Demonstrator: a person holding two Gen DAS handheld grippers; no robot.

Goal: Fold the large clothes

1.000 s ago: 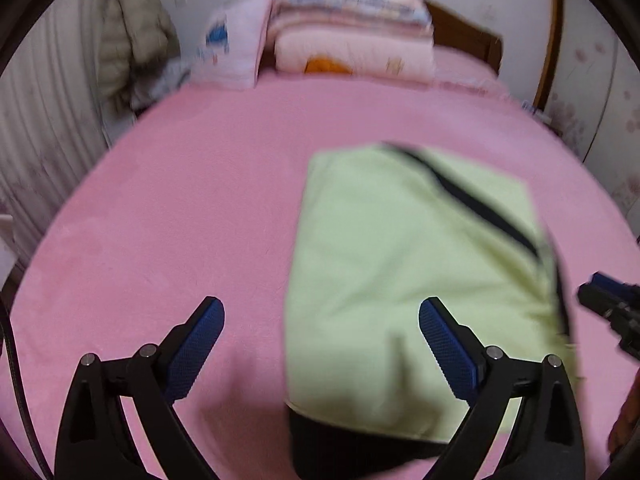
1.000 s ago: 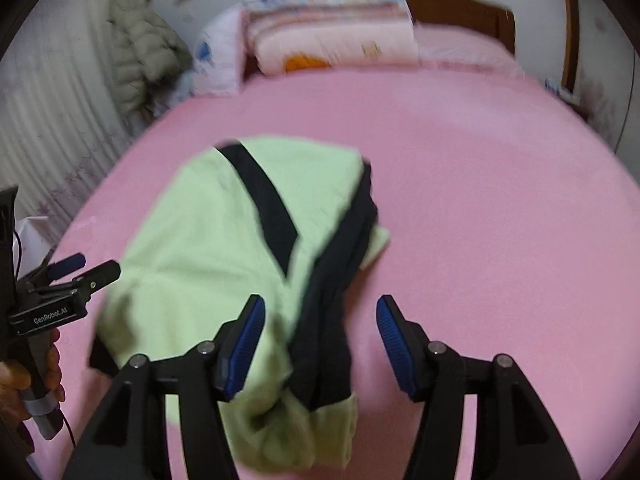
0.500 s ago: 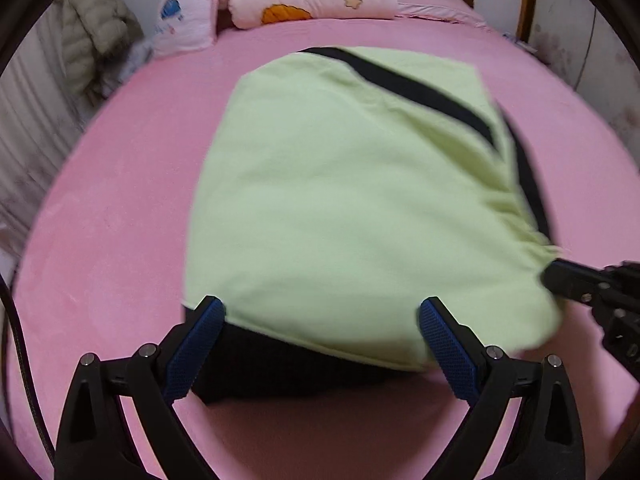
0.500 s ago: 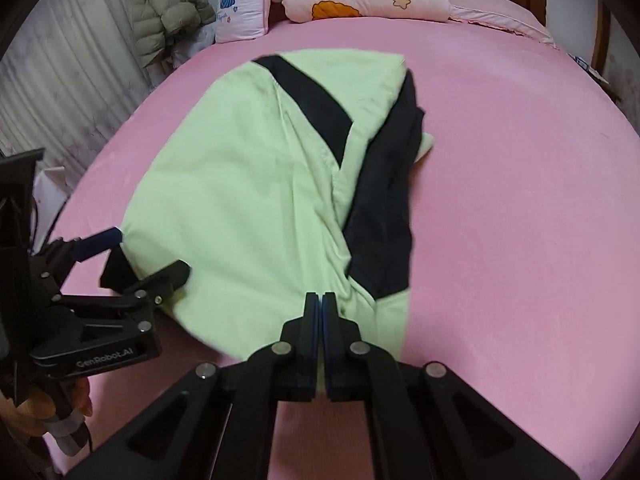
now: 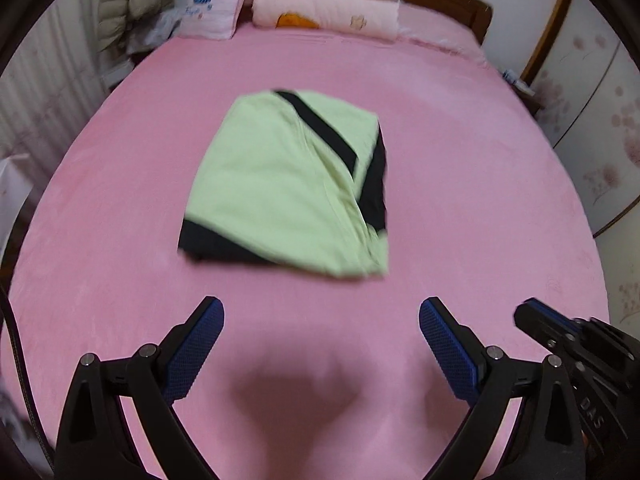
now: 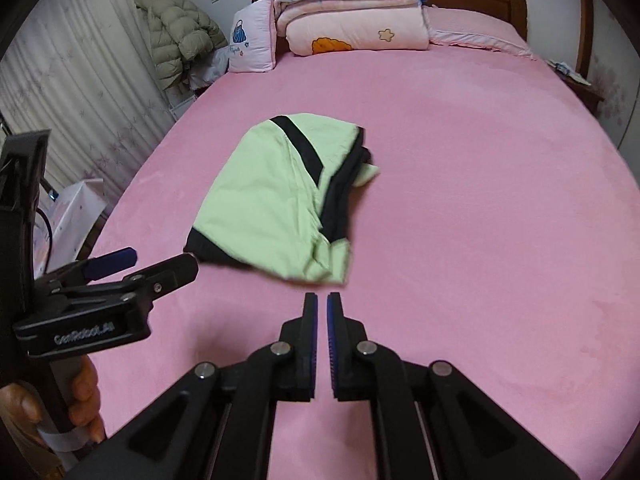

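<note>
A light green garment with black bands [image 5: 288,184] lies folded into a compact bundle on the pink bed [image 5: 480,200]; it also shows in the right wrist view [image 6: 280,196]. My left gripper [image 5: 320,320] is wide open and empty, held back from the garment's near edge. My right gripper [image 6: 322,308] has its fingers almost together with a thin gap, holding nothing, just short of the garment's near corner. The left gripper also shows in the right wrist view [image 6: 144,264], and the right one in the left wrist view [image 5: 536,320].
Folded quilts [image 6: 352,16] and a pillow [image 6: 252,40] are stacked at the headboard. A puffy jacket [image 6: 176,32] hangs at the back left by a curtain. A white bin [image 6: 76,208] stands beside the bed's left edge.
Both grippers have pulled back from the garment. The right gripper, shut on the garment's near edge half a second ago, has let it go. The garment now lies flat on the bed.
</note>
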